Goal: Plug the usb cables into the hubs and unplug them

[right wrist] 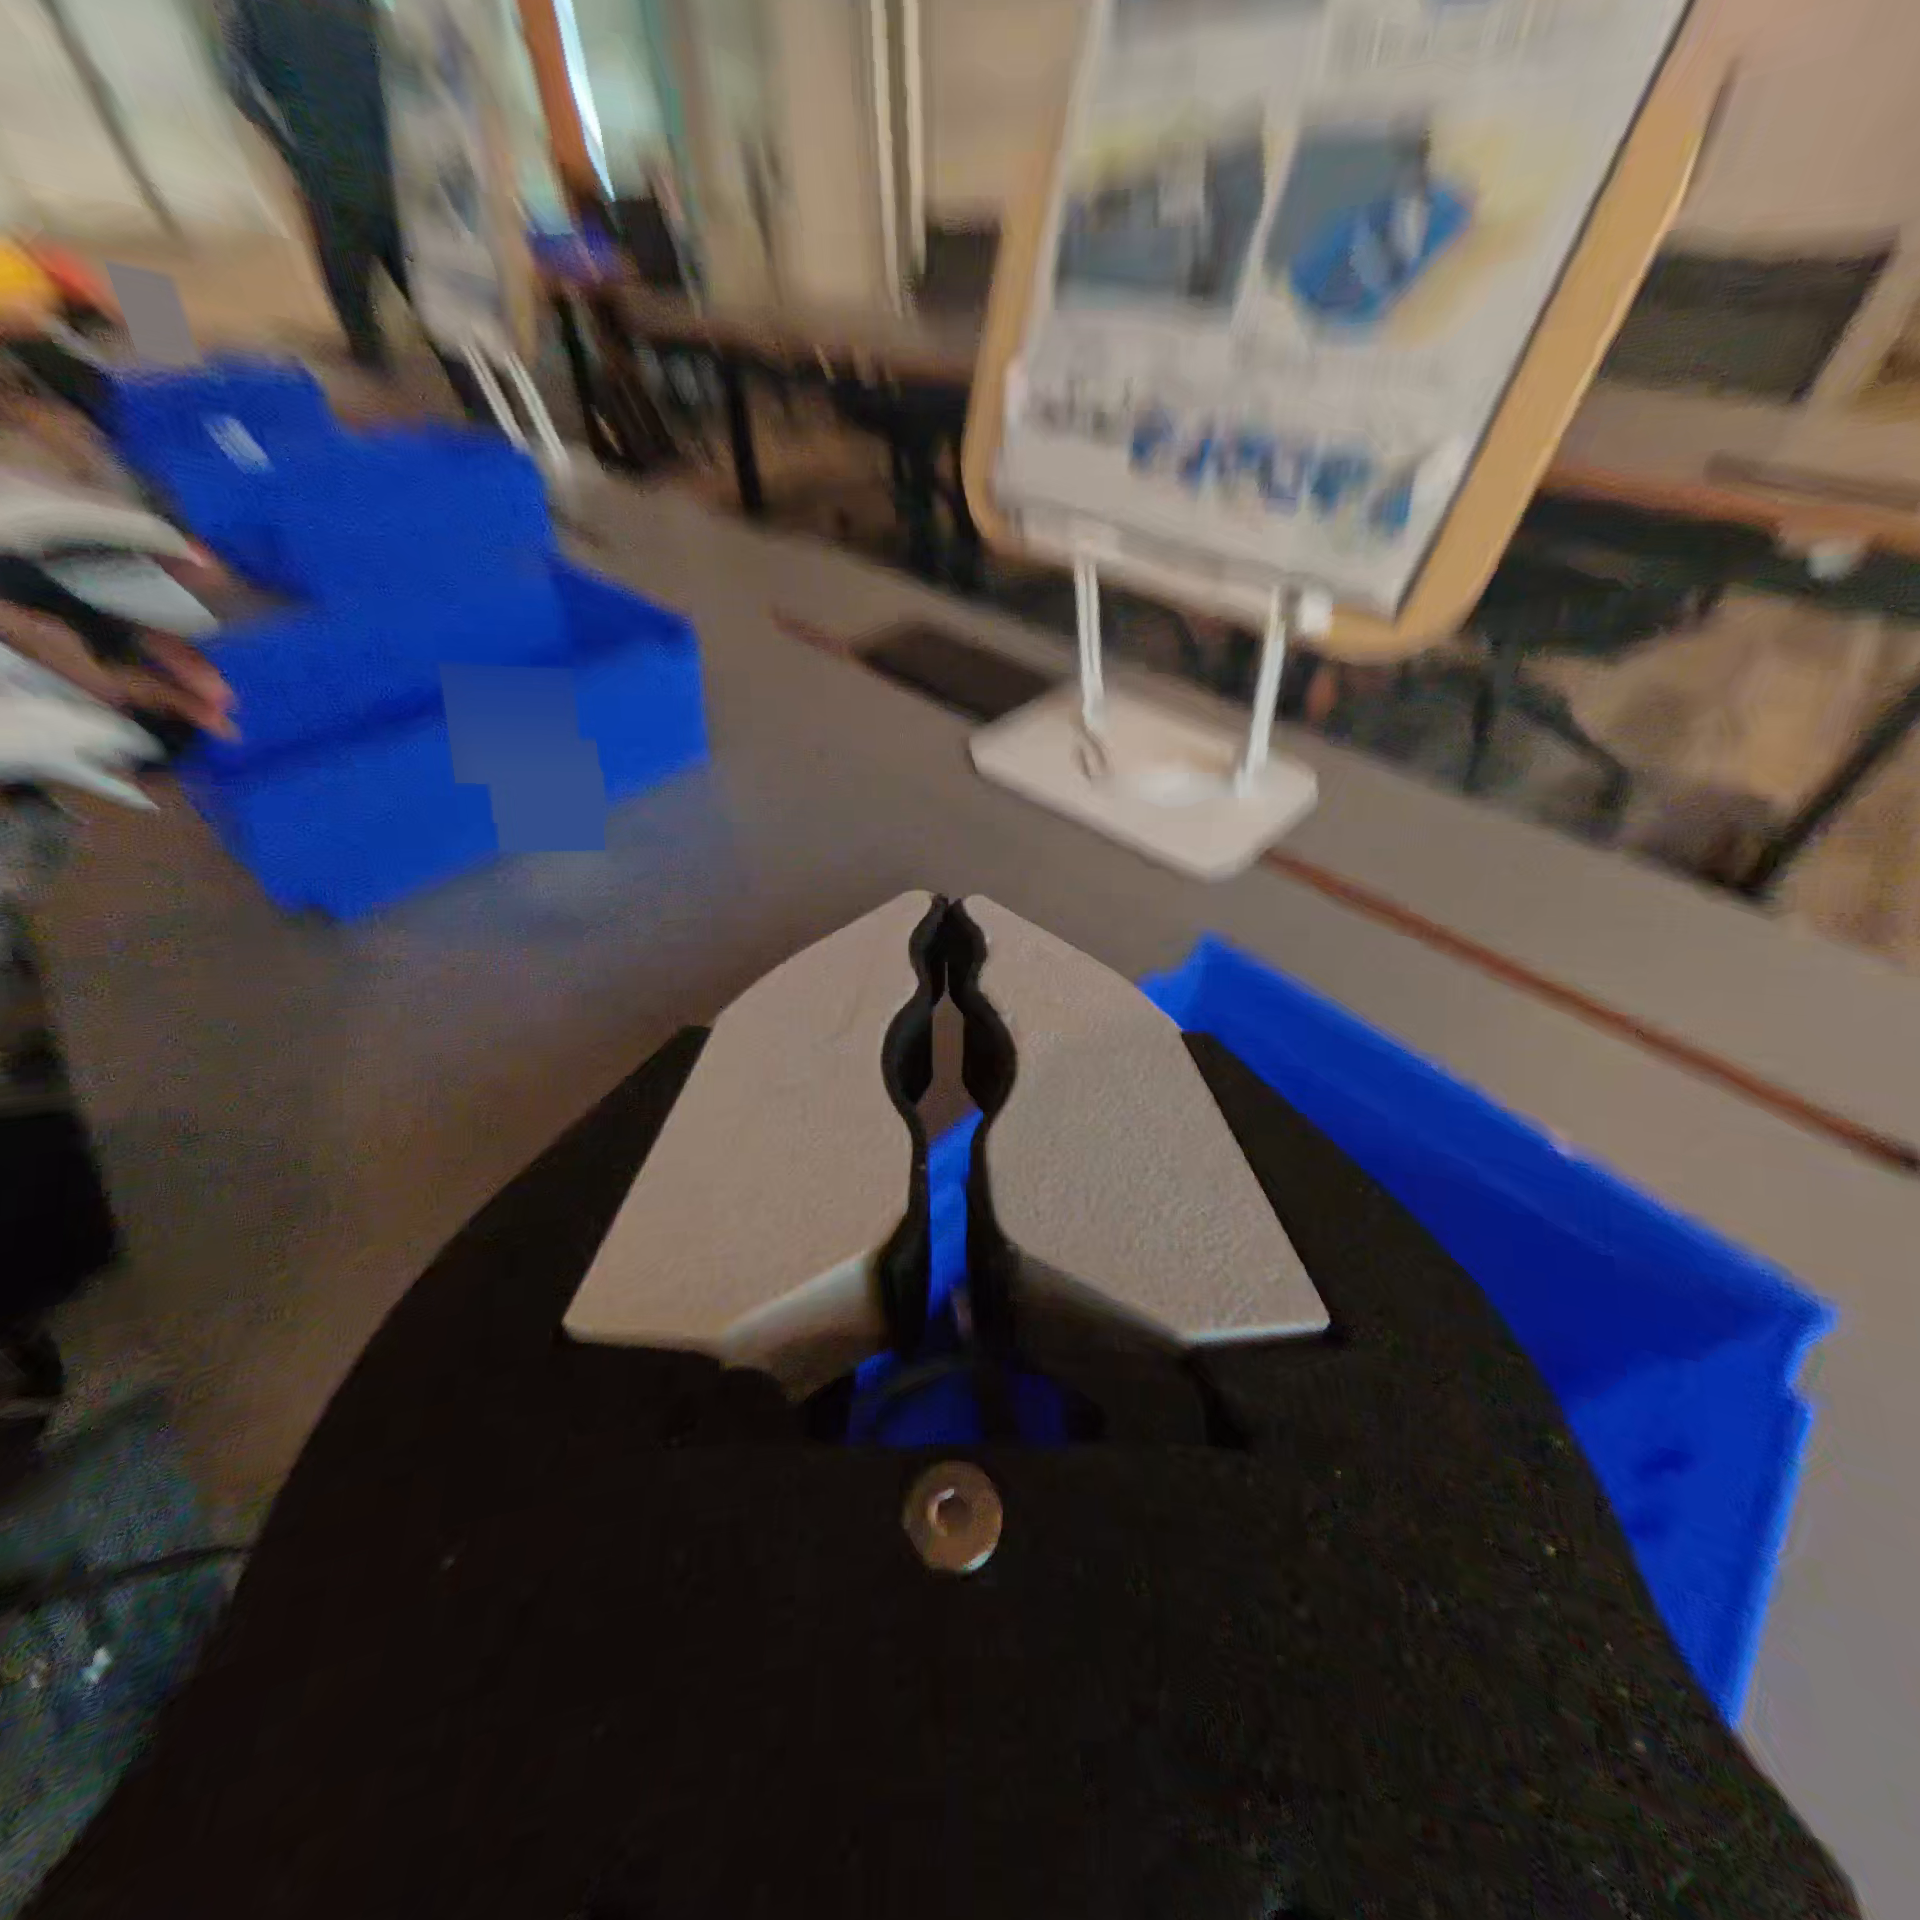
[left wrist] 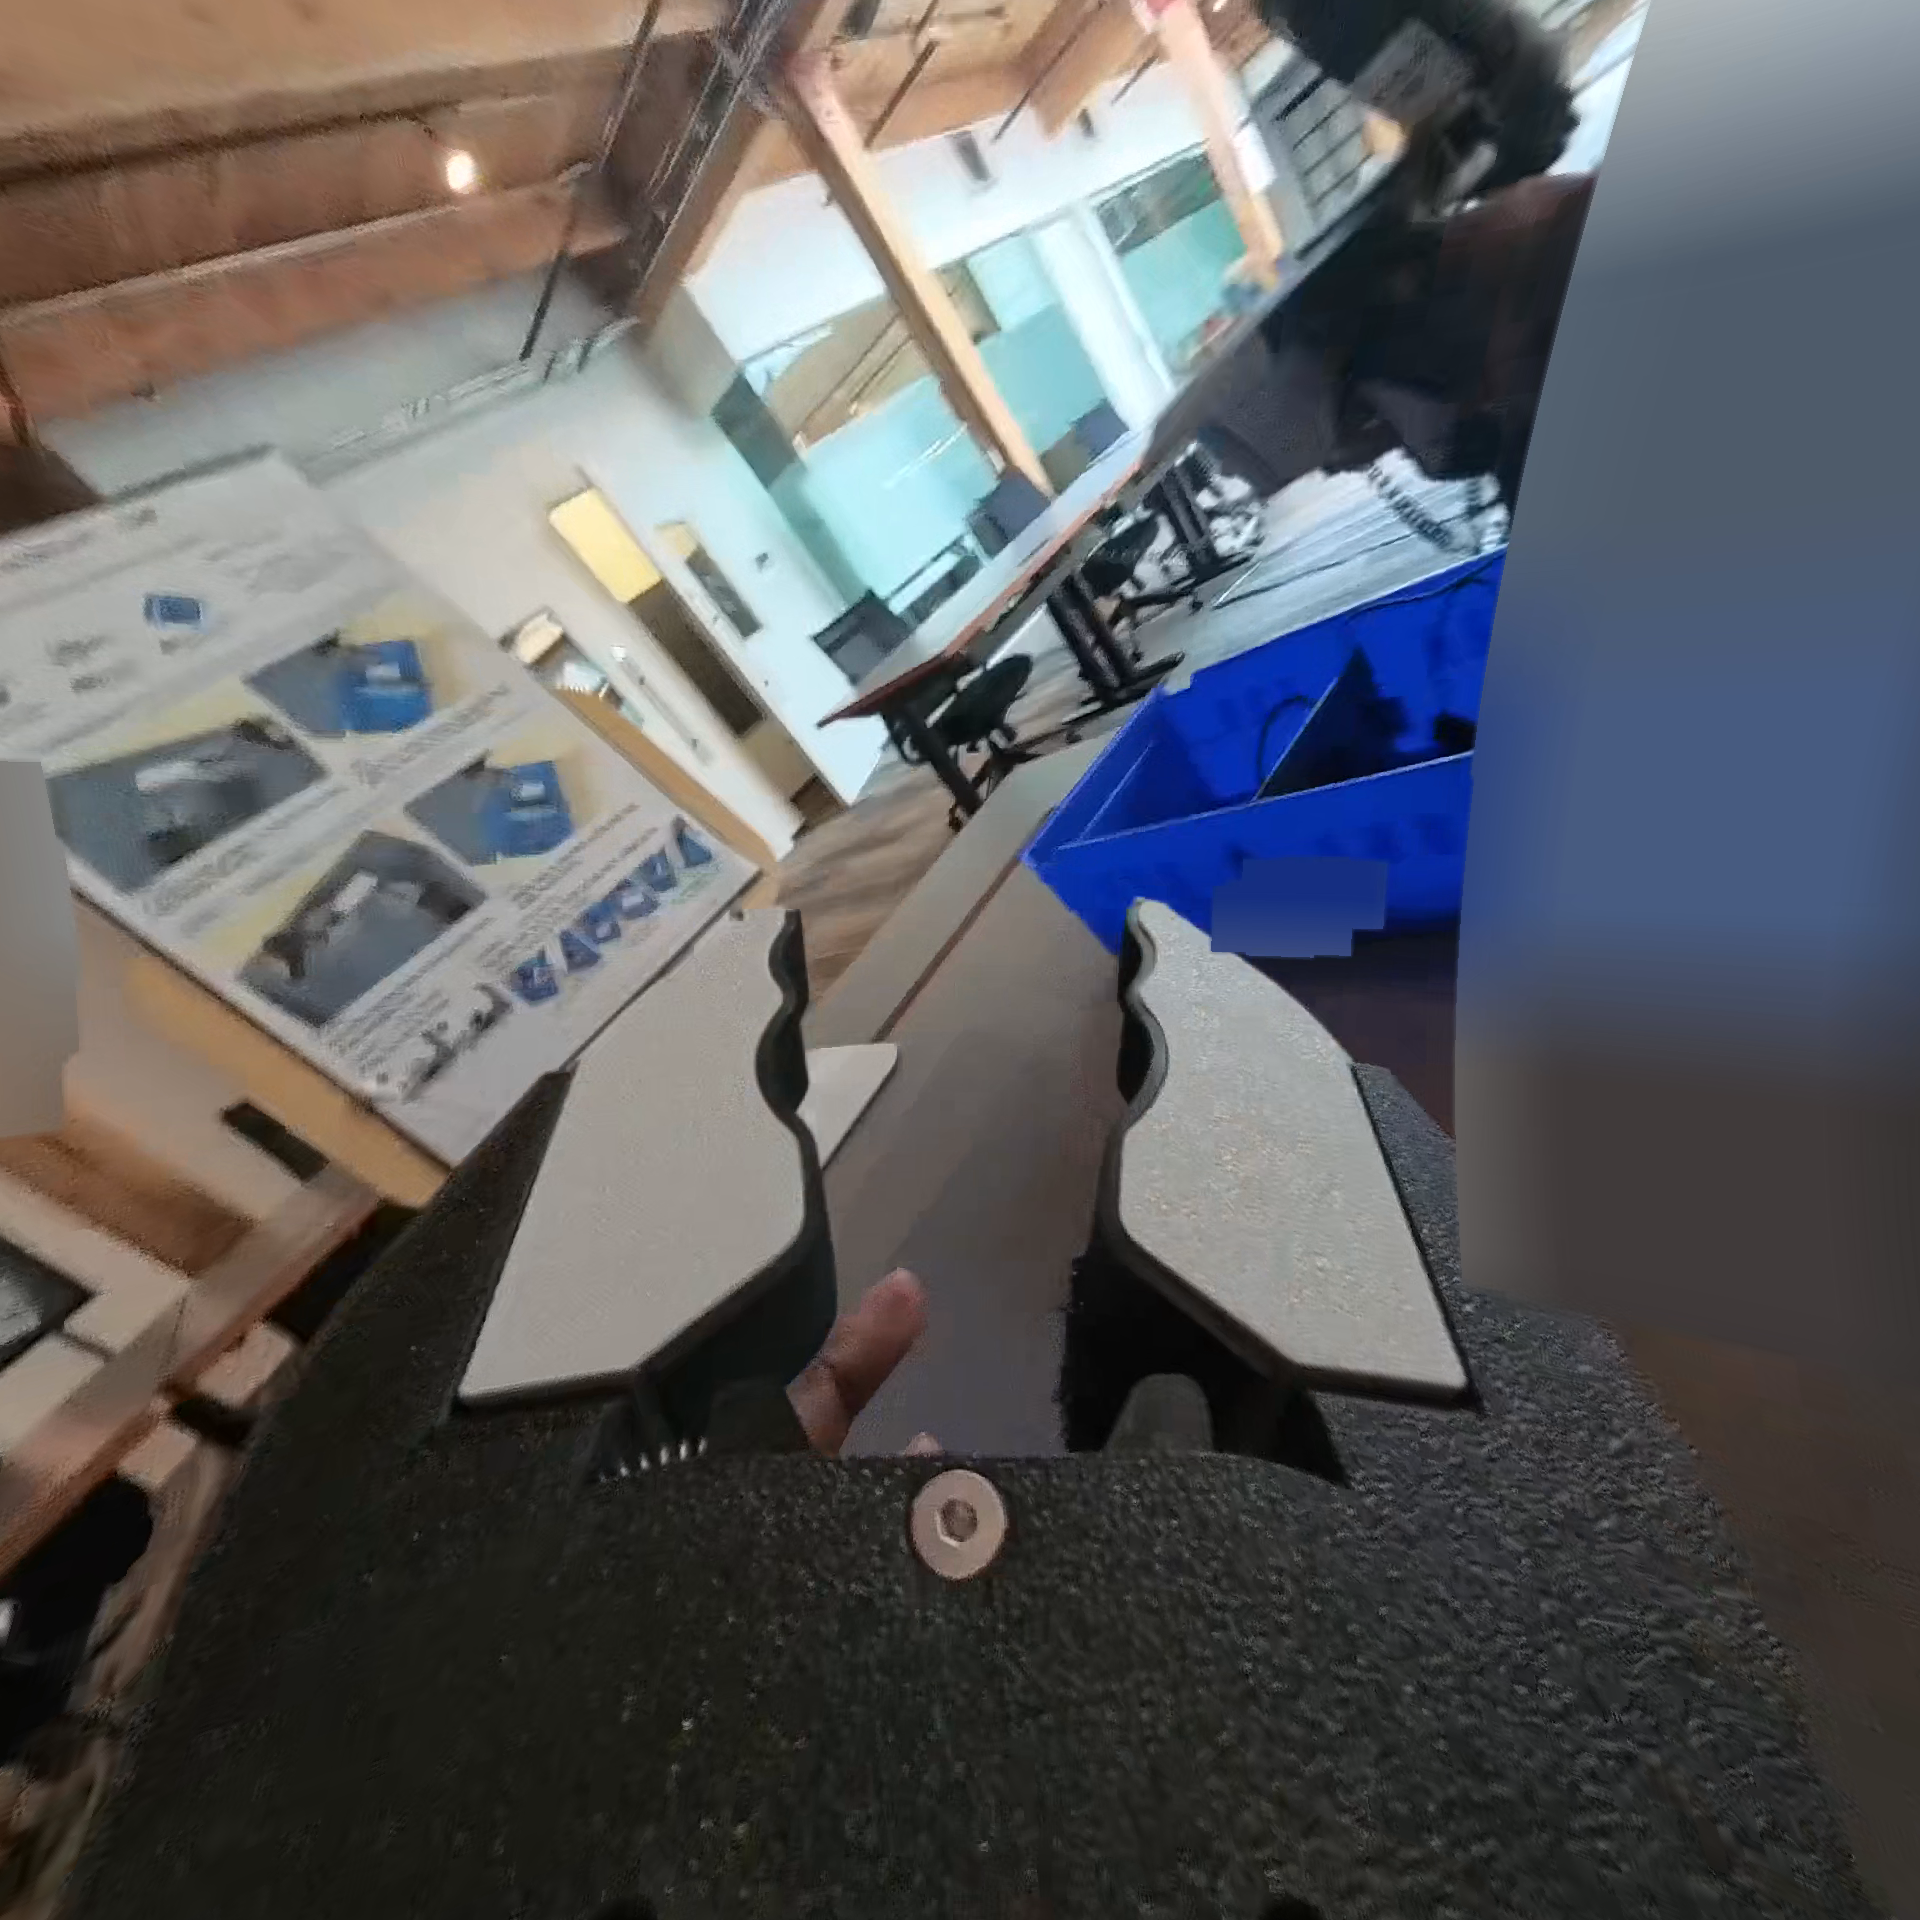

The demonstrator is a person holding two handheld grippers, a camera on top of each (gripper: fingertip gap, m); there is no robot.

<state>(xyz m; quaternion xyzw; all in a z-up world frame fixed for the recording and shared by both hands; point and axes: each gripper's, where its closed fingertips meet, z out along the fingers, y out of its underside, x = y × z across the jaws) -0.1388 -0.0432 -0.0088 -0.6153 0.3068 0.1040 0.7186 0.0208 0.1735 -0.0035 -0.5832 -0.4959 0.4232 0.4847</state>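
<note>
Left tongs (left wrist: 961,997) spread, right tongs (right wrist: 948,914) pressed together above a blue bin (right wrist: 1507,1278); cables seemingly unseen, so lower both first.

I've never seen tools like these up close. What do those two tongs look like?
Both look alike. The left tongs and the right tongs each have a black, rough-grained body with one silver screw in the middle. Two flat, pale grey fingers taper forward, and their inner edges are lined with wavy black pads. No cables or sleeves show.

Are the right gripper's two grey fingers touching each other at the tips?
Touching. In the right wrist view the right gripper has its grey fingers meeting at the tips, with nothing between.
</note>
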